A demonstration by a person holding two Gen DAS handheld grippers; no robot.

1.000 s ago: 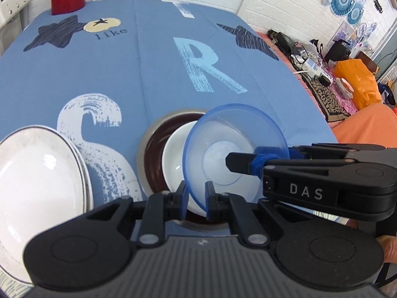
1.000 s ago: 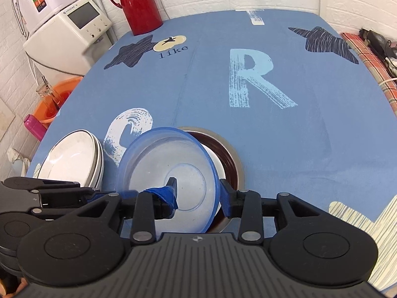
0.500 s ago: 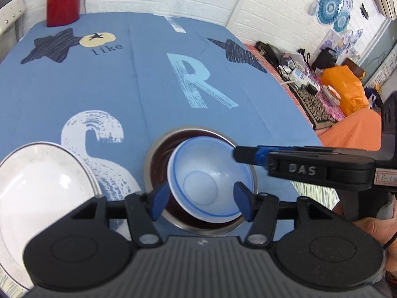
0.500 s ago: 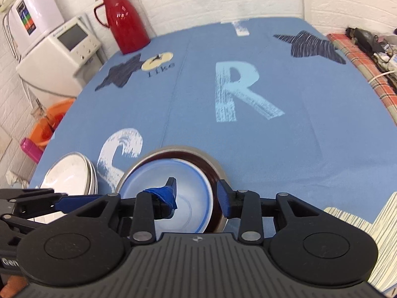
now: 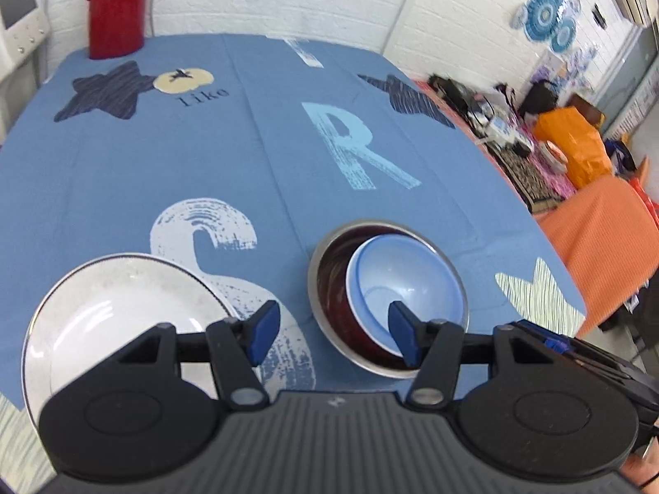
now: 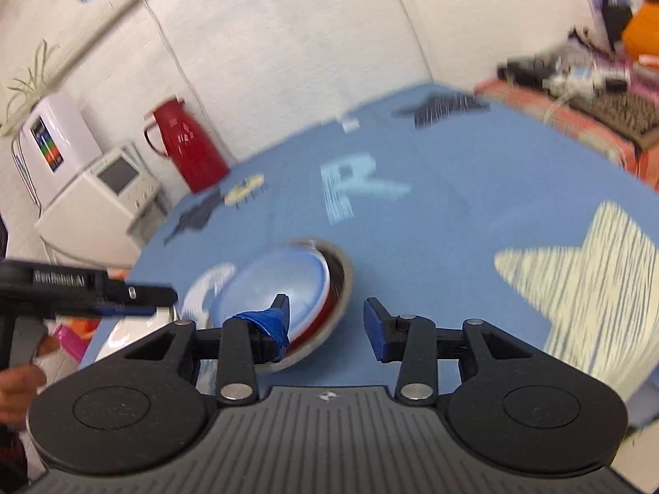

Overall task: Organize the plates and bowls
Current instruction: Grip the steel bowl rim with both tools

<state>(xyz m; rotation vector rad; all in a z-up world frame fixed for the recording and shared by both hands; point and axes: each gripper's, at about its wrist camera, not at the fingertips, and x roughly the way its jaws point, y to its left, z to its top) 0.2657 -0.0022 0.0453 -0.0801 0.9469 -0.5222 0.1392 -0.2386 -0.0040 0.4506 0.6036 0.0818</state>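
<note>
A translucent blue bowl (image 5: 405, 284) rests nested inside a steel-rimmed dark red bowl (image 5: 333, 284) on the blue tablecloth. White plates (image 5: 115, 313) are stacked to its left. My left gripper (image 5: 333, 335) hovers open above the gap between plates and bowls, holding nothing. In the blurred right wrist view the bowl stack (image 6: 284, 288) lies just ahead of my right gripper (image 6: 327, 327), which is open and empty. The left gripper's body (image 6: 86, 288) shows at that view's left edge.
A red thermos (image 5: 117, 8) stands at the table's far left corner beside white appliances (image 6: 103, 193). Off the right edge are orange fabric (image 5: 605, 238) and a cluttered bench (image 5: 506, 136). The tablecloth (image 5: 247, 156) stretches behind the bowls.
The blue bowl was set down into the dark red bowl and both grippers let go. They opened and pulled back; the right gripper swung away fast, blurring its view.
</note>
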